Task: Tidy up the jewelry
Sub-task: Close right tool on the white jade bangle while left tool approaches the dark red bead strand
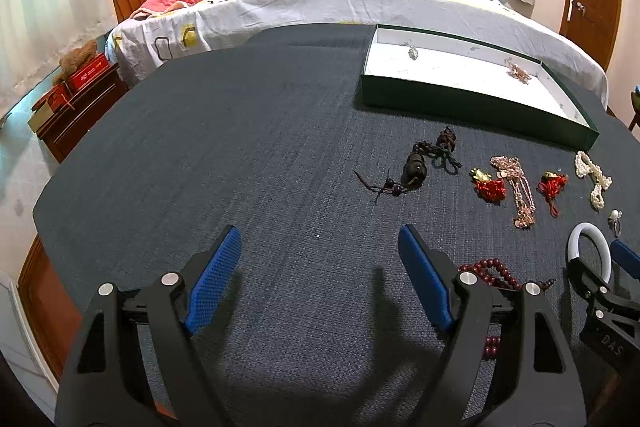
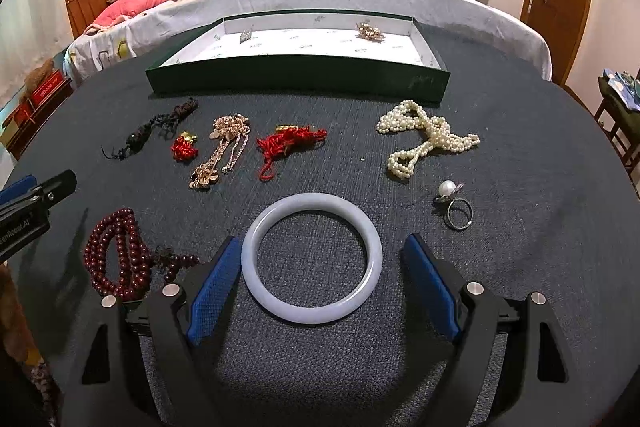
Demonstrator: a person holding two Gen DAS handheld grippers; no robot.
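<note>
**On the desk: bangle framed, not yet gripped**

On the desk (image 2: 520, 267), the left hand-held gripper (image 1: 320, 255) hovers spread and empty. Rightward, the right hand-held gripper (image 2: 322, 267) stands spread around the white bangle (image 2: 311, 259), unclamped. The smooth ring may squirt free if pinched off-centre, short of the green tray (image 2: 296, 79).

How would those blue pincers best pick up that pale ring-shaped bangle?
Judging by its pose, grip the white bangle across its outer rim, from the near side. It lies flat between the open right gripper, whose jaws flank it, so closing should clamp both sides.
</note>
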